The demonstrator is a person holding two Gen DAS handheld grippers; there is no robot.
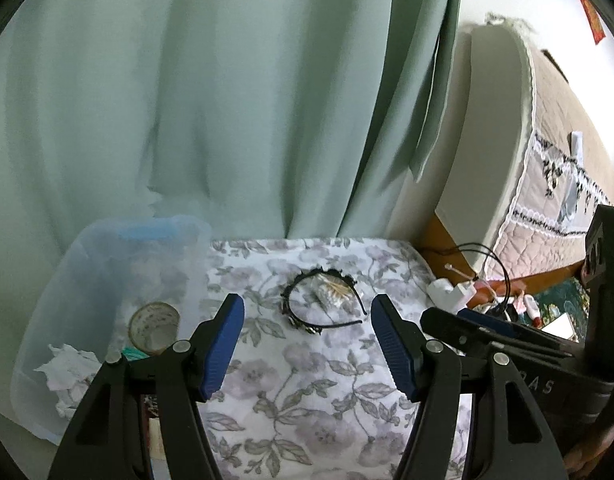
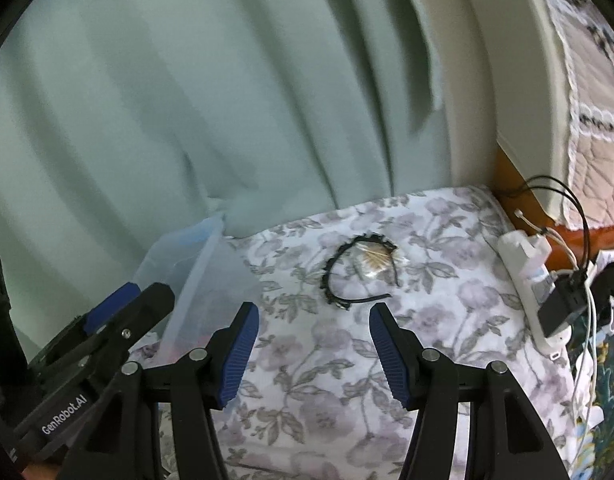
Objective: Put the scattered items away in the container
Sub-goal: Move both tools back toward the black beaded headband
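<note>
Floral cloth [image 1: 307, 380] lies bare between both grippers and the black headband [image 1: 321, 300], which rests mid-tabletop around a small clear packet [image 1: 333, 294]. Left gripper [image 1: 307, 348] and right gripper [image 2: 313, 350] hover with jaws half-open, holding nothing. Translucent container [image 1: 107, 264] sits at the cloth's left edge against the curtain [image 1: 227, 100], with a tape roll [image 1: 154, 326] and crumpled paper [image 1: 69, 370] inside.

I see open floral cloth [image 1: 307, 380] between me and the headband [image 1: 319, 304]. Clear bin [image 1: 67, 280] walls off the left, curtain [image 1: 227, 100] behind; power strip [image 2: 527, 280] and cables crowd the right, seemingly.
</note>
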